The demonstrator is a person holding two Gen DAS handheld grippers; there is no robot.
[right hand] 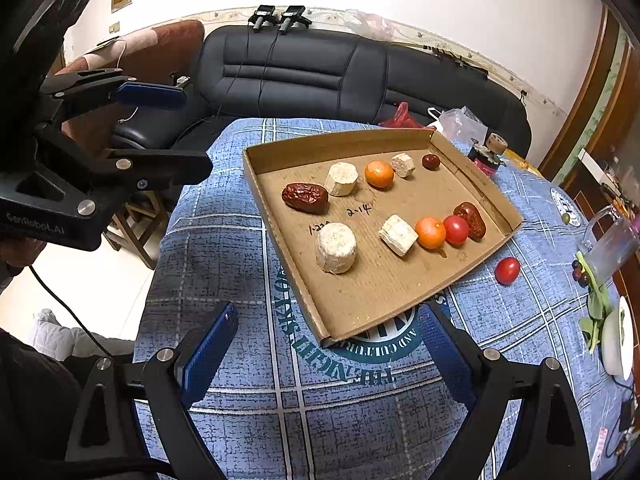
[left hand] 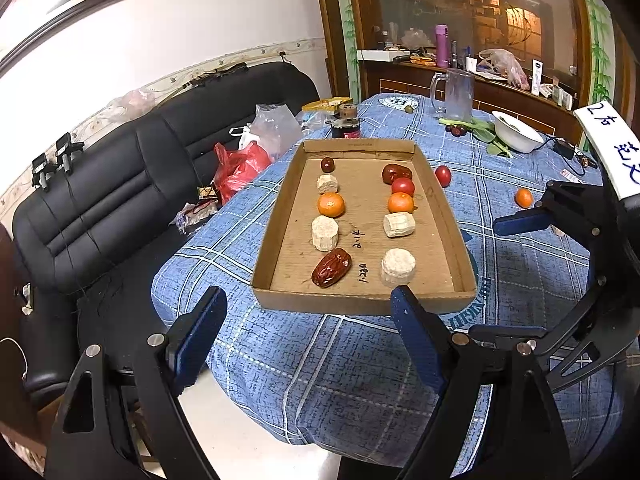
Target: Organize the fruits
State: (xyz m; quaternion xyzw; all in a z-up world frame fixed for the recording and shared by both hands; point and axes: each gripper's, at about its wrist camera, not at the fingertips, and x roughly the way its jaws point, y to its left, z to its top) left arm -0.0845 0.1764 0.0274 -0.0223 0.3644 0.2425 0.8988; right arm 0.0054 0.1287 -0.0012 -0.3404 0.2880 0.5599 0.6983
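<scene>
My left tool (left hand: 308, 316) hangs with jaws apart and empty before the cardboard tray (left hand: 436, 184) on the desk (left hand: 320, 360); my right tool (right hand: 328, 340), equally wide and empty, is nearer the loose cherry tomato (right hand: 507, 270), up and right of it. Only the left view shows the stray tangerine (left hand: 523, 197).

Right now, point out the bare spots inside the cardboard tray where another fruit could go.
In the cardboard tray, the middle lane between the two rows is bare, save handwriting. So is the strip between the big pale cylinder and the tray's wall nearest the right gripper. It is crowded where the mandarin, tomato and red date touch.
</scene>
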